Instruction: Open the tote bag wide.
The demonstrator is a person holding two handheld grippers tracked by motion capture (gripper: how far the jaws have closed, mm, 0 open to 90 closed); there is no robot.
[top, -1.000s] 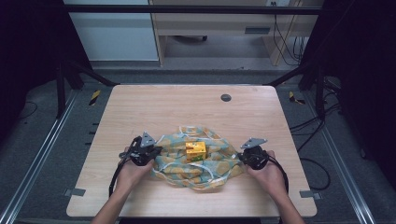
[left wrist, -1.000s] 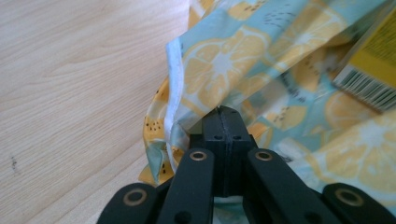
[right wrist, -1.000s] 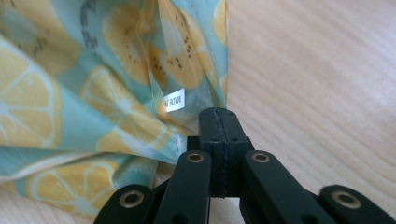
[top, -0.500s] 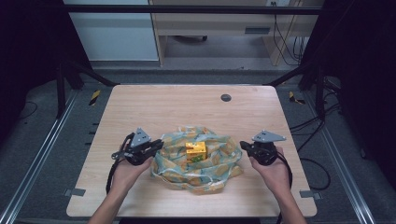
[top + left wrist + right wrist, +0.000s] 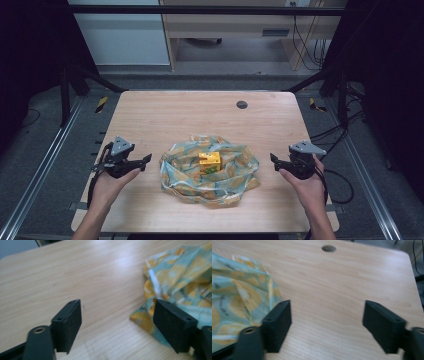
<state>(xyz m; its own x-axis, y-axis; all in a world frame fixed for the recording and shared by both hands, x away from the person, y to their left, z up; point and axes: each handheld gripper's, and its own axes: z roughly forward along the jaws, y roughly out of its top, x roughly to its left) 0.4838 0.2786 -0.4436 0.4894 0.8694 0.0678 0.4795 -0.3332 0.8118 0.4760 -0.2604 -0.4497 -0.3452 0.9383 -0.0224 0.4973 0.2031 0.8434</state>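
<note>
A patterned cloth (image 5: 207, 170), pale blue-green with orange and yellow motifs, lay crumpled near the middle of the wooden table (image 5: 175, 115), somewhat toward the person's edge. A small yellow box (image 5: 209, 162) sat in the hollow at the cloth's centre, with the folds bunched loosely around it. The left gripper (image 5: 145, 160) was held just off the cloth's left edge, apart from the fabric; its jaws had just been opening and stood wide, with nothing between them. In the left gripper view the cloth's edge lay on the table behind the right-hand jaw, and only bare wood showed in the gap. The right gripper (image 5: 273, 159) was held off the cloth's right edge, likewise clear of it; its jaws had also just been opening and stood wide apart and empty. In the right gripper view the cloth's border lay behind the left-hand jaw, not pinched. Each gripper was carried in one of the person's hands, the forearms entering from the near edge of the table. A dark round hole (image 5: 242, 104) was noted in the tabletop toward the far side, well apart from the cloth
</note>
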